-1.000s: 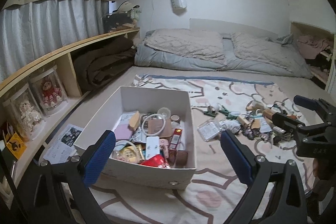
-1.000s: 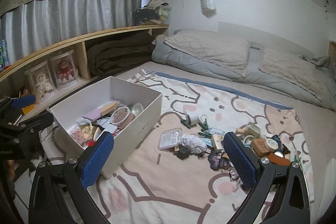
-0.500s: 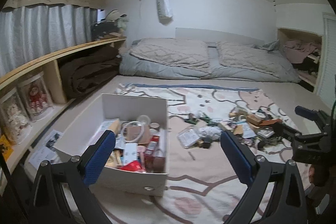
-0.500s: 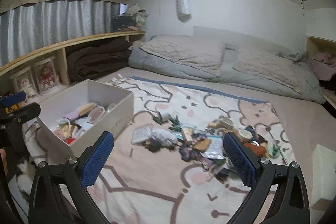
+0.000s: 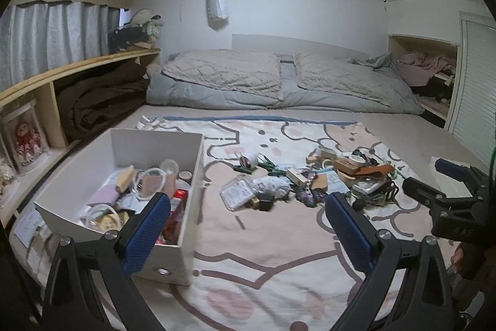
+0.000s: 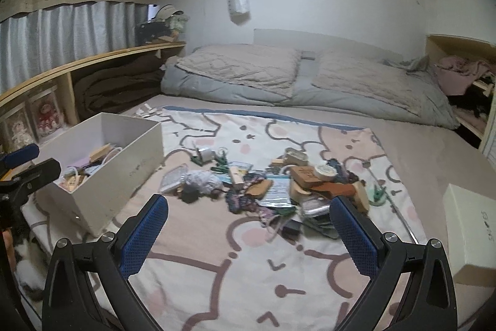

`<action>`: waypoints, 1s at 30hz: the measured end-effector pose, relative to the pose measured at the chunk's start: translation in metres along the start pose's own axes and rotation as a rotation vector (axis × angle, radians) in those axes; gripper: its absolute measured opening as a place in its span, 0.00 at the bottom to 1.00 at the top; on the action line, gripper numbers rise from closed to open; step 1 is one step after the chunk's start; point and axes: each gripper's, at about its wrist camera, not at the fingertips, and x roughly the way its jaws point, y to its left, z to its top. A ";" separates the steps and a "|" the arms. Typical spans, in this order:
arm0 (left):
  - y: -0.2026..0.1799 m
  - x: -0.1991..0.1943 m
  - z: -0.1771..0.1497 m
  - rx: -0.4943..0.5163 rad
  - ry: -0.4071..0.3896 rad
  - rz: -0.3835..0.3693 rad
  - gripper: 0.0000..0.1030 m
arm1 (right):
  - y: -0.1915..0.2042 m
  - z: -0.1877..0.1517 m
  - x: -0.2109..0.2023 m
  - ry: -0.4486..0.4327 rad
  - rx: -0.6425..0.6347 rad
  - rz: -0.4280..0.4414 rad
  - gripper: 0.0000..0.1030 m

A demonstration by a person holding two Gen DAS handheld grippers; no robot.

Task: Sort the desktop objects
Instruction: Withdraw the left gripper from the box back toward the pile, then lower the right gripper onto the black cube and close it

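A low bedroom with a white ceiling and back wall takes up everything. Along the far wall lies a grey quilt [image 5: 279,89] with two beige pillows on it. A long wooden shelf [image 5: 77,67] runs down one side under a grey curtain [image 5: 52,33], with a brown blanket [image 5: 99,101] folded inside it and dolls in clear cases nearer the cameras. In front of the bedding, a cartoon-printed blanket [image 6: 248,253] is spread flat as the work surface.

On that blanket sits a white open box [image 5: 155,141], already partly filled with small items. Beside it, out in the middle of the blanket, the pile of clutter [image 6: 279,179] waits: green clips, a roll of tape, a clear plastic case, brown leather pieces, small packets. Most pieces are too small and blurred to name. A second white box [image 6: 468,234] sits at the blanket's edge, cut off by the frame.

The left gripper [image 5: 246,230] hovers over the near corner of the open box, jaws spread wide and empty. The right gripper [image 6: 248,231] hovers before the pile, likewise spread wide with nothing between its blue pads [image 6: 353,231].
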 end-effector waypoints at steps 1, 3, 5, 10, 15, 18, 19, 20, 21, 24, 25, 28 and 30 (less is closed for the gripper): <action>-0.002 0.003 -0.001 -0.004 0.006 -0.009 0.98 | -0.003 -0.001 0.000 -0.002 -0.002 -0.008 1.00; -0.007 0.009 -0.003 -0.007 0.015 -0.020 0.98 | -0.009 -0.006 0.000 0.001 -0.011 -0.031 1.00; -0.013 0.015 -0.005 -0.001 0.022 -0.026 0.98 | -0.015 -0.009 0.001 0.009 -0.015 -0.048 1.00; -0.027 0.028 -0.006 0.023 0.033 -0.038 0.98 | -0.033 -0.017 0.006 0.019 0.013 -0.069 1.00; -0.034 0.043 -0.008 0.021 0.054 -0.051 0.98 | -0.049 -0.023 0.017 0.033 0.048 -0.090 1.00; -0.036 0.053 -0.010 0.021 0.071 -0.057 0.98 | -0.056 -0.027 0.027 0.055 0.084 -0.090 1.00; -0.037 0.056 -0.011 0.023 0.076 -0.056 0.98 | -0.058 -0.028 0.031 0.065 0.095 -0.085 1.00; -0.037 0.059 -0.012 0.025 0.081 -0.056 0.98 | -0.060 -0.030 0.034 0.073 0.100 -0.081 1.00; -0.038 0.062 -0.013 0.027 0.087 -0.056 0.98 | -0.061 -0.031 0.038 0.081 0.106 -0.086 1.00; -0.040 0.074 -0.015 0.026 0.107 -0.064 0.98 | -0.064 -0.033 0.050 0.106 0.111 -0.110 1.00; -0.041 0.079 -0.015 0.024 0.115 -0.069 0.98 | -0.065 -0.034 0.055 0.115 0.113 -0.105 1.00; -0.043 0.093 -0.017 0.014 0.141 -0.080 0.98 | -0.069 -0.037 0.069 0.146 0.126 -0.084 1.00; -0.045 0.103 -0.018 0.004 0.159 -0.088 0.98 | -0.072 -0.039 0.080 0.167 0.142 -0.073 1.00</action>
